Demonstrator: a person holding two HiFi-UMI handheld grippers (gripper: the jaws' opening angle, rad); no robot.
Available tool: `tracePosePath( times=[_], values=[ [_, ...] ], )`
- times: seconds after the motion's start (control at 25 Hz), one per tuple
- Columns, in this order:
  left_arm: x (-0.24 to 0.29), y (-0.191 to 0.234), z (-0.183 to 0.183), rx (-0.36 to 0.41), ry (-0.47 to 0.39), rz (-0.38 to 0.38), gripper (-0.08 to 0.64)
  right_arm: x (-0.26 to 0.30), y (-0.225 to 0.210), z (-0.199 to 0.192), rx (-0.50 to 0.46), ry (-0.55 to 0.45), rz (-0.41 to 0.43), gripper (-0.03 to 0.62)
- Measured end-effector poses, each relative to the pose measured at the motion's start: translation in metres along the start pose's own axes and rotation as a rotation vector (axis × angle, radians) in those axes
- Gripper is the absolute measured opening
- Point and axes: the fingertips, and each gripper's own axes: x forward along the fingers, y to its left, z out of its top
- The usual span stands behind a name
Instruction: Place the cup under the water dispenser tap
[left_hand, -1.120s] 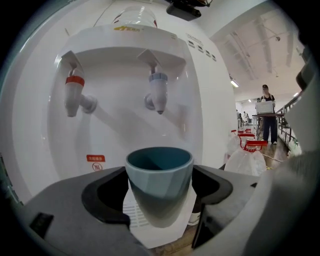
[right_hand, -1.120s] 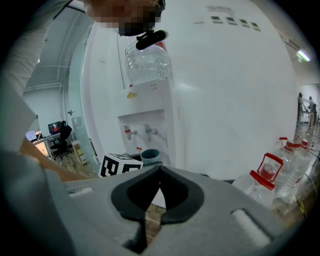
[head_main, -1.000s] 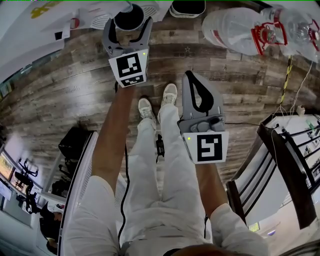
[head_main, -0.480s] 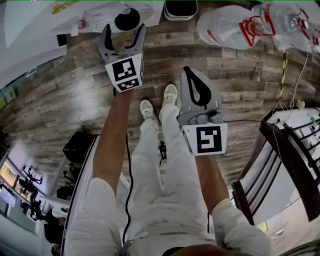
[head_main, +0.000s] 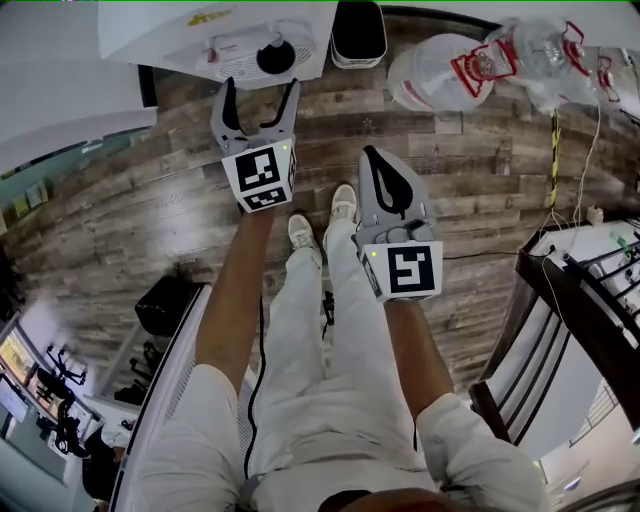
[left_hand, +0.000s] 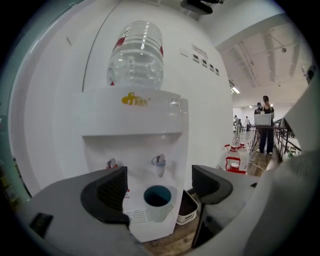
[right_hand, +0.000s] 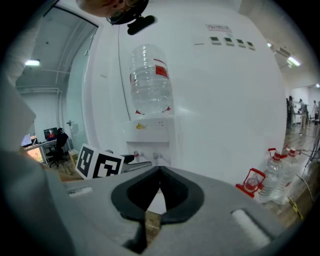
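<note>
A pale cup (left_hand: 158, 202) with a dark teal inside stands on the drip tray of the white water dispenser (left_hand: 135, 145), directly below the blue tap (left_hand: 159, 161). From above, the cup (head_main: 276, 58) shows as a dark round opening on the dispenser (head_main: 220, 30). My left gripper (head_main: 256, 92) is open, its jaws wide apart, a short way back from the cup with nothing between them. My right gripper (head_main: 382, 165) is shut and empty, held nearer my body over the floor. In the right gripper view the jaws of the right gripper (right_hand: 158, 176) meet.
A dark bin (head_main: 358, 32) with a white rim stands on the floor right of the dispenser. Large water bottles (head_main: 470, 70) lie at the far right. A dark rack (head_main: 580, 320) stands at the right edge, a black bag (head_main: 170, 305) at the left. People stand far off (left_hand: 265, 125).
My left gripper has drawn back from the cup, which stays on the drip tray. The jaws remain open. The right gripper has held its pose.
</note>
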Motion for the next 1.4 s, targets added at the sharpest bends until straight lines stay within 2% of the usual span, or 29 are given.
tracePosePath(
  times=[0.28, 0.56, 0.76, 0.84, 0.92, 1.04, 1.2, 1.4],
  values=[
    [-0.084, -0.008, 0.080, 0.021, -0.046, 0.032, 0.306, -0.058, 0.022, 0.049, 0.031, -0.042, -0.016, -0.002],
    [-0.164, -0.016, 0.153, -0.026, -0.070, 0.035, 0.249, -0.100, 0.045, 0.104, 0.018, -0.080, -0.004, -0.002],
    [-0.237, -0.019, 0.201, 0.033, -0.141, 0.073, 0.128, -0.147, 0.072, 0.144, -0.020, -0.116, 0.022, -0.002],
    [-0.256, -0.022, 0.220, 0.026, -0.142, 0.073, 0.105, -0.161, 0.077, 0.162, -0.047, -0.119, 0.024, -0.002],
    [-0.272, -0.027, 0.237, 0.007, -0.135, 0.063, 0.051, -0.175, 0.083, 0.178, -0.073, -0.116, 0.023, -0.002],
    [-0.294, -0.032, 0.260, -0.002, -0.131, 0.058, 0.000, -0.195, 0.095, 0.202, -0.074, -0.134, 0.037, -0.002],
    [-0.319, -0.036, 0.287, -0.015, -0.118, 0.072, -0.002, -0.218, 0.105, 0.234, -0.060, -0.169, 0.071, -0.002],
    [-0.349, -0.045, 0.317, -0.016, -0.132, 0.051, -0.003, -0.239, 0.120, 0.267, -0.048, -0.213, 0.105, -0.002]
  ],
)
